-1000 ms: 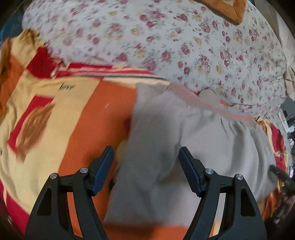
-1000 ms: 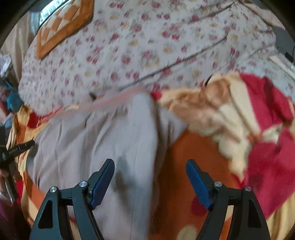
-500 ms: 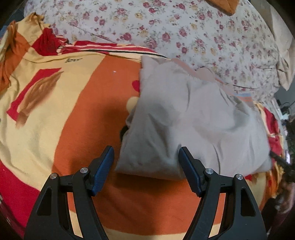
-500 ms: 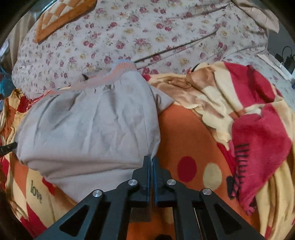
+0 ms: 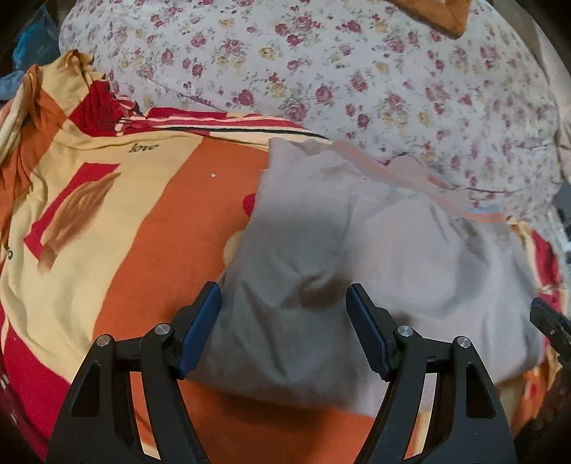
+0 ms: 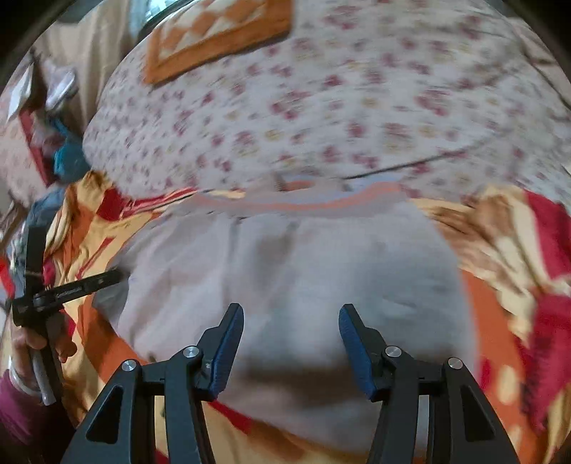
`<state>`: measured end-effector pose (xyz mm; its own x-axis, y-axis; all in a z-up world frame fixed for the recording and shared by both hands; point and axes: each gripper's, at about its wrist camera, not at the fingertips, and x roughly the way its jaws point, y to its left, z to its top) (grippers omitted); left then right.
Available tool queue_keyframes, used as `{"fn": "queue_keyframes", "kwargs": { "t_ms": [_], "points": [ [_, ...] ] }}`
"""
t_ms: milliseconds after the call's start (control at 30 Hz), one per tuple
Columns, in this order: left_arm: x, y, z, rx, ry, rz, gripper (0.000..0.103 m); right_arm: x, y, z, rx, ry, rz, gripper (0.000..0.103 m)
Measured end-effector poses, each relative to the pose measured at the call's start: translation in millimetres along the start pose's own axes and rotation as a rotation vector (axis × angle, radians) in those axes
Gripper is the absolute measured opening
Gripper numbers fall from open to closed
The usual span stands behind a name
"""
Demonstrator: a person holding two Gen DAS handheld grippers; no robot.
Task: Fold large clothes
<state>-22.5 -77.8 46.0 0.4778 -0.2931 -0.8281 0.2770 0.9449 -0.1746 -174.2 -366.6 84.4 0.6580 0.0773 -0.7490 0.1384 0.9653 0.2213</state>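
A folded grey garment (image 5: pixel 357 257) with a peach ribbed band (image 5: pixel 410 178) along its far edge lies on the orange blanket (image 5: pixel 171 221). My left gripper (image 5: pixel 283 321) hangs open over the garment's near left part, and nothing sits between its fingers. In the right wrist view the grey garment (image 6: pixel 321 264) fills the middle, blurred. My right gripper (image 6: pixel 291 339) is above its near edge with jaws opening and no cloth pinched between the pads. The left gripper (image 6: pixel 76 283) shows at the left there, held by a hand (image 6: pixel 32 339).
A floral sheet (image 5: pixel 357 71) bulges behind the garment. An orange checked pillow (image 6: pixel 214 32) lies at the far end. Crumpled red and yellow blanket folds (image 6: pixel 528 242) pile up at the right. Blue and mixed items (image 6: pixel 67 157) sit beyond the bed's left side.
The right gripper, shut at the garment's near right edge half a second ago, has parted its jaws and swung left over the garment. The left gripper has drawn a little closer to the cloth.
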Motion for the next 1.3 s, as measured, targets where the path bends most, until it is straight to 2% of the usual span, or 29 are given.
{"fn": "queue_keyframes", "kwargs": {
  "t_ms": [100,200,367,567,767,867,967,1033,1167,1300],
  "points": [
    [8.6,2.9,-1.6,0.010,0.000,0.016,0.073,28.5,20.7,3.6,-0.023,0.022,0.027,0.053],
    [15.6,9.7,-2.6,-0.010,0.014,-0.007,0.073,48.8,27.7,-1.2,-0.055,0.042,-0.008,0.053],
    [19.1,7.7,-2.6,0.008,0.004,-0.006,0.073,64.2,13.3,-14.9,-0.023,0.072,-0.006,0.054],
    [19.7,7.1,-3.4,0.021,-0.006,0.000,0.073,56.3,13.4,-22.2,-0.057,0.066,-0.033,0.054],
    [20.0,7.4,-3.4,0.015,-0.005,-0.004,0.074,17.9,0.8,-29.8,-0.043,0.035,-0.034,0.053],
    [20.0,7.1,-3.8,0.016,-0.009,-0.002,0.075,9.3,-9.3,-42.3,-0.052,0.046,-0.074,0.053],
    [19.8,7.4,-4.3,0.021,-0.013,-0.005,0.075,18.4,-25.0,-57.5,-0.061,0.106,-0.159,0.053],
    [20.0,9.0,-4.9,0.018,-0.015,-0.013,0.075,12.1,-32.4,-62.6,-0.037,0.097,-0.148,0.053],
    [20.5,10.4,-5.0,0.003,-0.016,-0.024,0.076,2.9,-34.4,-70.4,-0.097,0.107,-0.227,0.051],
    [19.7,11.9,-5.3,-0.005,-0.017,-0.038,0.076,-9.1,-43.4,-72.6,-0.066,0.114,-0.256,0.050]
  ]
}}
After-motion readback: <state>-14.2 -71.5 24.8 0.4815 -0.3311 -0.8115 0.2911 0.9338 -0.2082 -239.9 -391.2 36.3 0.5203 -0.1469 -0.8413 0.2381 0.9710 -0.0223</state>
